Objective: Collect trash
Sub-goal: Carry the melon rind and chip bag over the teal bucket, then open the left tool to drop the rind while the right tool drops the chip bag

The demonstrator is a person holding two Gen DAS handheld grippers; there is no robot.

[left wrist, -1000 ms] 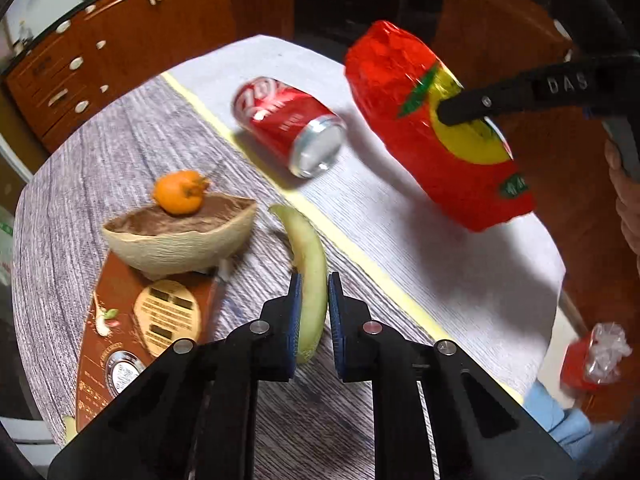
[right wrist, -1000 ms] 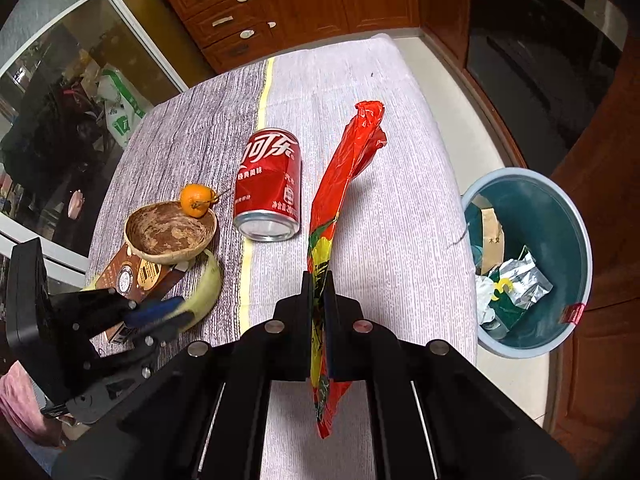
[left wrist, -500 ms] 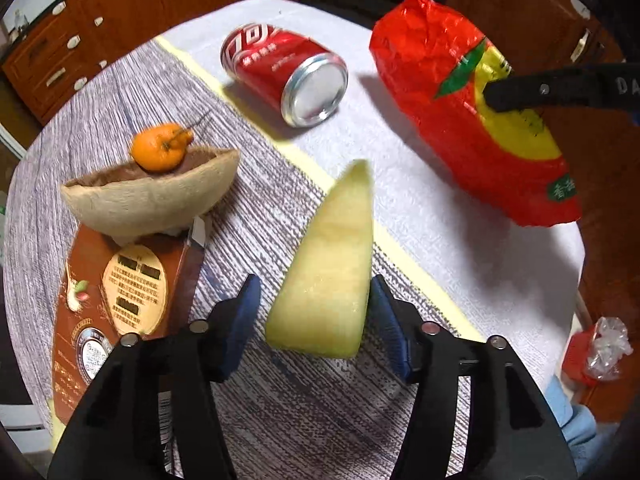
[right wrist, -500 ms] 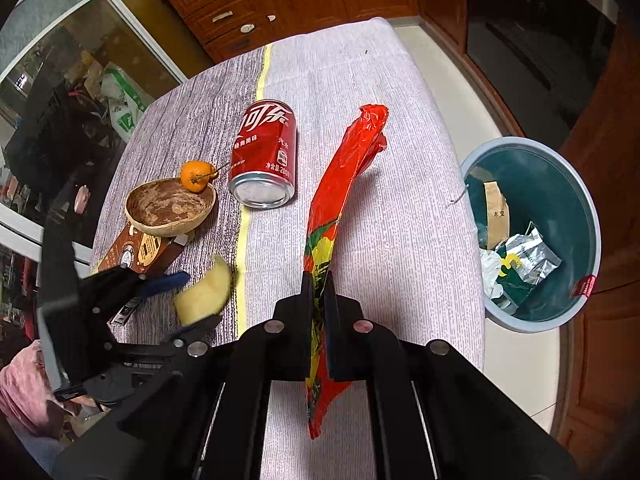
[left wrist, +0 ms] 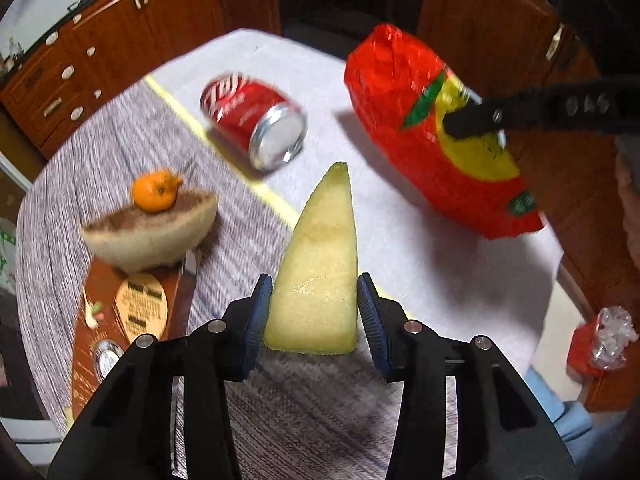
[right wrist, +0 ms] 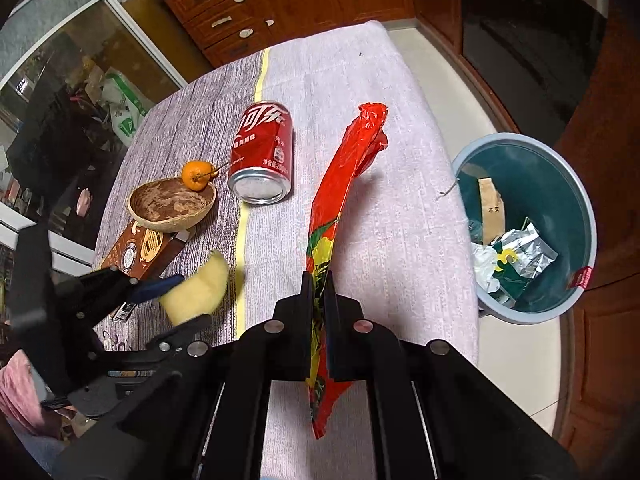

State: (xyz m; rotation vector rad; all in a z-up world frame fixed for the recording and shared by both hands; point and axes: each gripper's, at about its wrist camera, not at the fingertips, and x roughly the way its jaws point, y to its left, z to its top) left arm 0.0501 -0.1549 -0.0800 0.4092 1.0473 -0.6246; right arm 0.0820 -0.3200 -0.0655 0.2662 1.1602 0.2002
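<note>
Melon rind [left wrist: 316, 264] sits between the blue pads [left wrist: 256, 320] of the left gripper [left wrist: 314, 320], wedge tip pointing away from the camera; jaws about half open and have just been closing in on it; pads flank both long edges, contact looks likely but I can't confirm a firm pinch; in the right wrist view the rind [right wrist: 198, 292] appears lifted clear of the tablecloth, blurred. Right gripper [right wrist: 318, 304] jaws fully closed on the red snack bag [right wrist: 340, 200], pinching it edge-on near its lower part; bag hangs in the air, upper end crumpled, tail dangling below the fingers; left wrist view shows its broad face [left wrist: 432, 128] with yellow and green print, gripper finger clamped across it. Coke can [right wrist: 262, 152] lies on its side on the table [right wrist: 380, 128], base toward the cameras, just right of the yellow stripe in the cloth; untouched. Coconut shell half [right wrist: 172, 204] sits left of the can, tangerine [right wrist: 196, 174] touching its far rim; brown carton [right wrist: 140, 252] lies flat partly under the shell. Blue trash bin [right wrist: 572, 184] stands on the floor beside the table's right edge, well apart from both grippers; crumpled wrappers and a cardboard piece inside.
</note>
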